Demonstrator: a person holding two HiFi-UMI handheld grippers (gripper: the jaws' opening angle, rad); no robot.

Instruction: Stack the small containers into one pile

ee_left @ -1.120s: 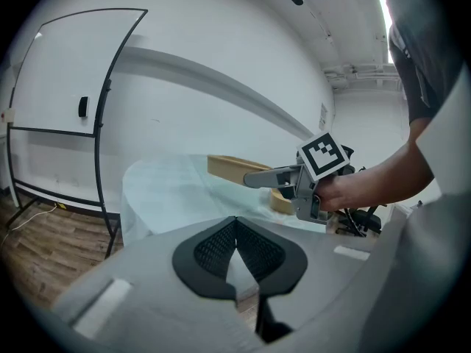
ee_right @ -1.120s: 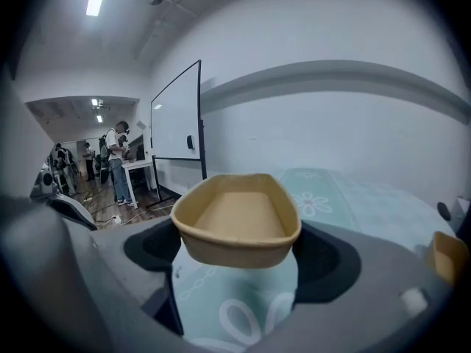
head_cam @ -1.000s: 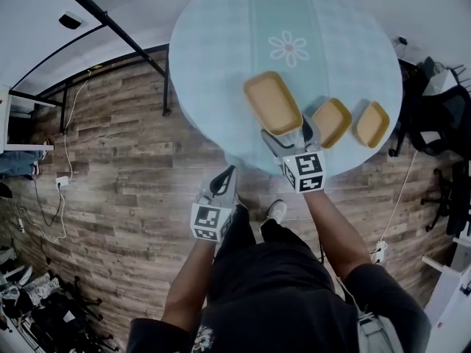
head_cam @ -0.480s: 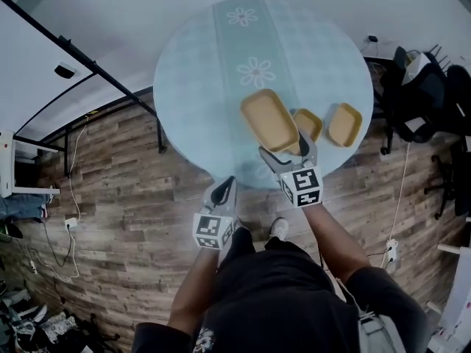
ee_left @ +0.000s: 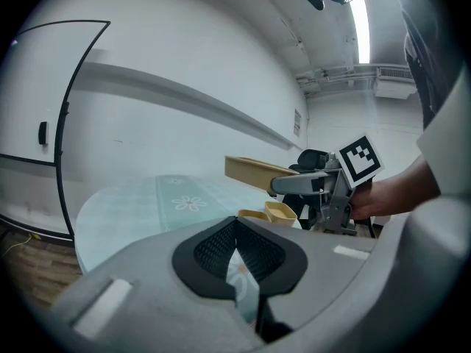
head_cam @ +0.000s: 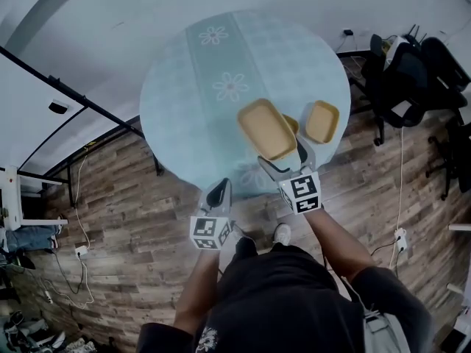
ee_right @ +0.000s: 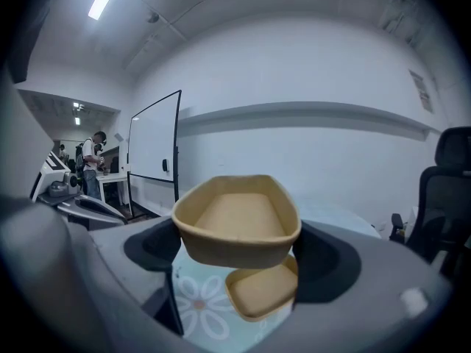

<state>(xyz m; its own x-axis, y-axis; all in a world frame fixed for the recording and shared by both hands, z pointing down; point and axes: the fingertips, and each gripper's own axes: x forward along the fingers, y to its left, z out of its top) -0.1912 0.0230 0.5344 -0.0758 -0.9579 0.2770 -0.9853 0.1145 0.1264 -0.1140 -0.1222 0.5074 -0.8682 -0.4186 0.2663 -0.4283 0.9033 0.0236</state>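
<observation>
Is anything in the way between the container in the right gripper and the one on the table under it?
Nothing visible. The held container hangs in the right gripper with only open air down to the container below. The third container sits off to the side, and the left gripper is well clear.

- Head view: high above the round table [head_cam: 176, 109], facing steeply down, far off.
- Left gripper view: low, just off the table's near edge, facing level across it.
- Right gripper view: close above the table's near part, facing across.
- All three share the table's flowered stripe [head_cam: 229, 87].
</observation>
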